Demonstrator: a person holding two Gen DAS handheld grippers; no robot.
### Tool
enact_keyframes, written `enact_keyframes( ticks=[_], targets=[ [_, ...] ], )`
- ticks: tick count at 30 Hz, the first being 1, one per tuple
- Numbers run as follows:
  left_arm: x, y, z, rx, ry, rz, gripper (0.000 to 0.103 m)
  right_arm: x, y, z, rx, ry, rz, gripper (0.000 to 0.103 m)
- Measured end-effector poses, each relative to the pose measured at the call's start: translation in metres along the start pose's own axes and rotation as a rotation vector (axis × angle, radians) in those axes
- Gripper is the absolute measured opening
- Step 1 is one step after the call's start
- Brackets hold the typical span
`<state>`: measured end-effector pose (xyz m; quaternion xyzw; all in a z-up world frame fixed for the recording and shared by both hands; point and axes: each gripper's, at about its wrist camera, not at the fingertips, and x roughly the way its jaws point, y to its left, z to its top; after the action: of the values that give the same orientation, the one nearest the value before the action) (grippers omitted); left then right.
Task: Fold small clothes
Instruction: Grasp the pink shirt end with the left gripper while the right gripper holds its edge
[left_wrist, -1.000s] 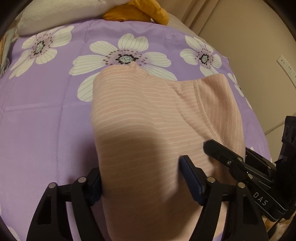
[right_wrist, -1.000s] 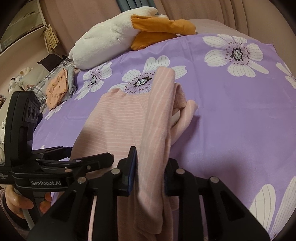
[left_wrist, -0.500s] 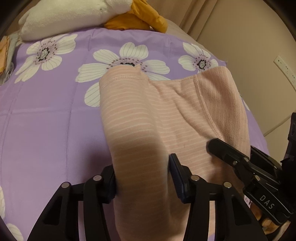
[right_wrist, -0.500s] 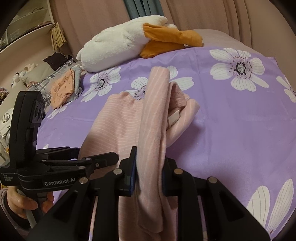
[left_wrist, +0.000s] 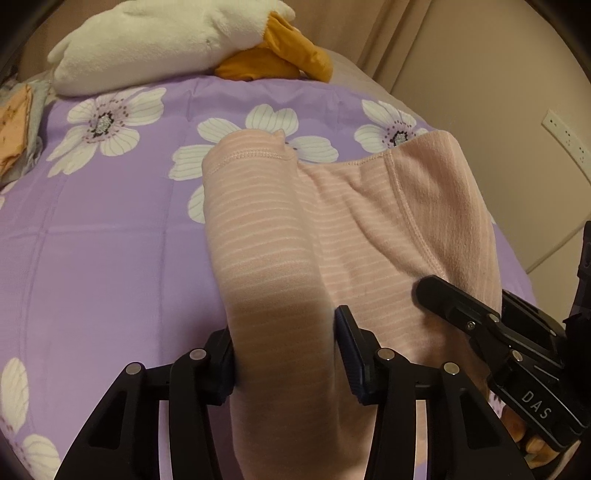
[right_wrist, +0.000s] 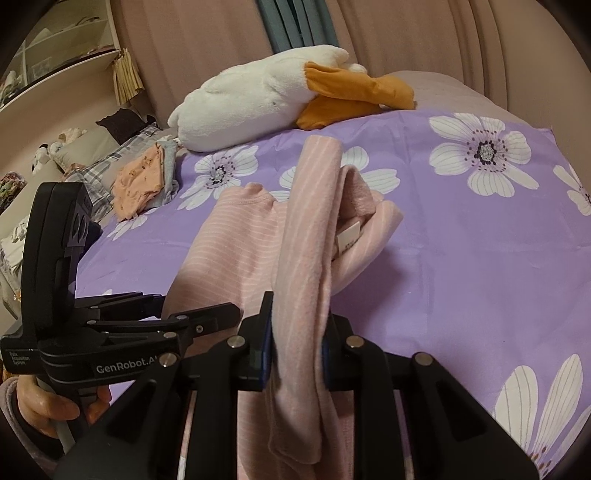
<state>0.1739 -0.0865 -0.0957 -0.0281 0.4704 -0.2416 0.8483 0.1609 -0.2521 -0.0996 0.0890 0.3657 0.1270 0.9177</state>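
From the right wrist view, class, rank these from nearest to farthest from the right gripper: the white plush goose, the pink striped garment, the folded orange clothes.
1. pink striped garment: clamped between the fingers of the right gripper.
2. folded orange clothes: off to the left, at the purple sheet's edge.
3. white plush goose: farthest, at the bed's far end.

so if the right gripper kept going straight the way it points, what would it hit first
Probably the pink striped garment itself: the right gripper is clamped on a fold that stretches ahead of it. Past that lies the purple flowered sheet; depth is uncertain.
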Motion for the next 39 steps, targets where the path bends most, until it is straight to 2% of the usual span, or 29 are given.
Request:
enact_keyframes(
  ticks=[20, 39],
  targets=[
    [-0.062, 0.029, -0.016, -0.035, -0.087, 0.066, 0.047, -0.017, 0.061, 0.003, -0.066, -0.029, 0.074, 0.02],
    [-0.093, 0.077, -0.021, -0.087, -0.127, 0.126, 0.047, 0.0, 0.118, 0.011, -0.1, -0.005, 0.139, 0.02]
  ],
)
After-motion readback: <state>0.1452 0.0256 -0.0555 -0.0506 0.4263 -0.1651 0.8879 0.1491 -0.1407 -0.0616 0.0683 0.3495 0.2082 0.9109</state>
